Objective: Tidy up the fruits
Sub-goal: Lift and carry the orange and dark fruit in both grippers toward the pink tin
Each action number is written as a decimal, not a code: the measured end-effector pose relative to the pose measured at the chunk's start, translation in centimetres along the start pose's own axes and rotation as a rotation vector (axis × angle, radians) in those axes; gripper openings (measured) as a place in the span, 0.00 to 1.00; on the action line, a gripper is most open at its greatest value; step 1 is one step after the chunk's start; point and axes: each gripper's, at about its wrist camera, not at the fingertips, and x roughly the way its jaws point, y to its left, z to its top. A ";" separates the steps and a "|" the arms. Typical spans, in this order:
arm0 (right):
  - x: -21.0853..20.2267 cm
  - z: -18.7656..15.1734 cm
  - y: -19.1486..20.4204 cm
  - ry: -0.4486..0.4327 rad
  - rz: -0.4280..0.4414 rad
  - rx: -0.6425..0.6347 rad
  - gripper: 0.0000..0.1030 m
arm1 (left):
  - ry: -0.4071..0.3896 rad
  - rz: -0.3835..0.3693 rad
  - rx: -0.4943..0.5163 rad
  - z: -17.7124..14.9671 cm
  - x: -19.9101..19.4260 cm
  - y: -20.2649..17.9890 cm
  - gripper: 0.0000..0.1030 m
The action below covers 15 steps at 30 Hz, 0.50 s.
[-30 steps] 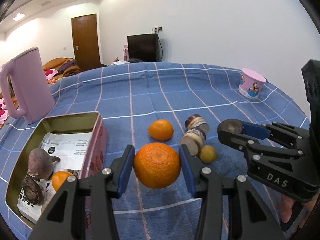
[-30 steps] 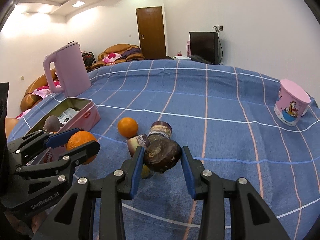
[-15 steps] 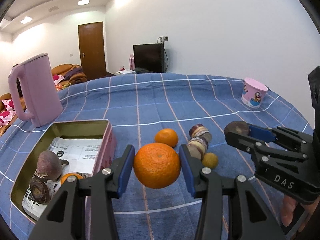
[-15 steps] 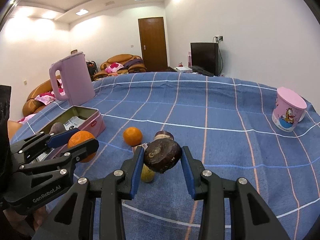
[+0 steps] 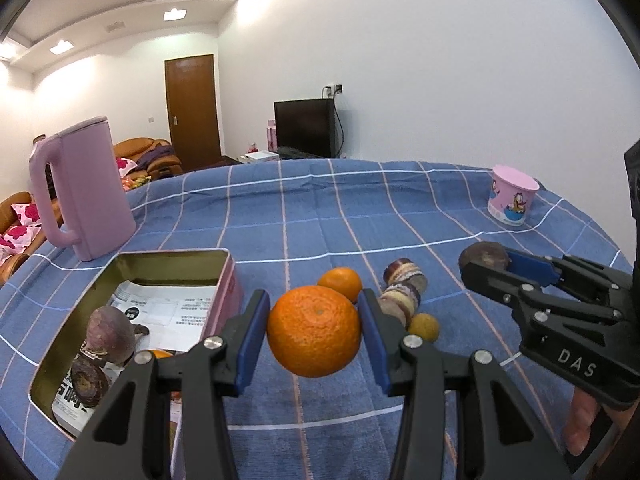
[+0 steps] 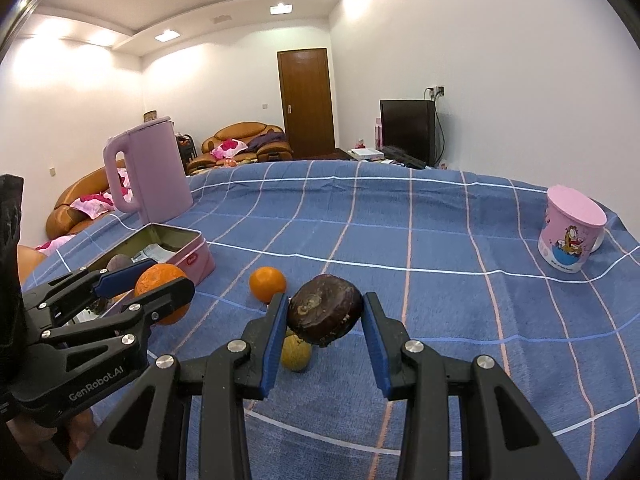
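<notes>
My left gripper [image 5: 314, 336] is shut on a large orange [image 5: 314, 330] and holds it above the blue checked cloth, just right of the open pink tin [image 5: 230, 276]. My right gripper [image 6: 325, 324] is shut on a dark brown round fruit [image 6: 325, 314], also lifted; it shows in the left wrist view [image 5: 482, 258]. On the cloth lie a smaller orange [image 5: 340, 282], two purple-brown banded fruits [image 5: 402, 288] and a small yellow fruit [image 5: 425, 326]. The tin holds two dark fruits [image 5: 108, 334] and an orange on printed paper.
A pink kettle [image 5: 84, 192] stands behind the tin at the left. A pink cartoon cup [image 6: 570, 232] stands at the far right of the table. The table edge curves behind them; sofas, a door and a television stand beyond.
Both grippers have risen with their fruits still held, so the table and the tin sit lower in view. The fruits on the cloth have not moved.
</notes>
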 end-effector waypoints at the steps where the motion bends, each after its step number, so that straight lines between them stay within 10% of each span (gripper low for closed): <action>1: -0.1 0.0 0.0 -0.004 0.000 0.000 0.38 | -0.003 0.001 0.000 -0.1 -0.1 0.0 0.46; 15: -1.0 -0.1 0.2 -0.051 -0.005 -0.007 0.38 | -0.044 0.017 0.003 0.0 -0.8 0.0 0.46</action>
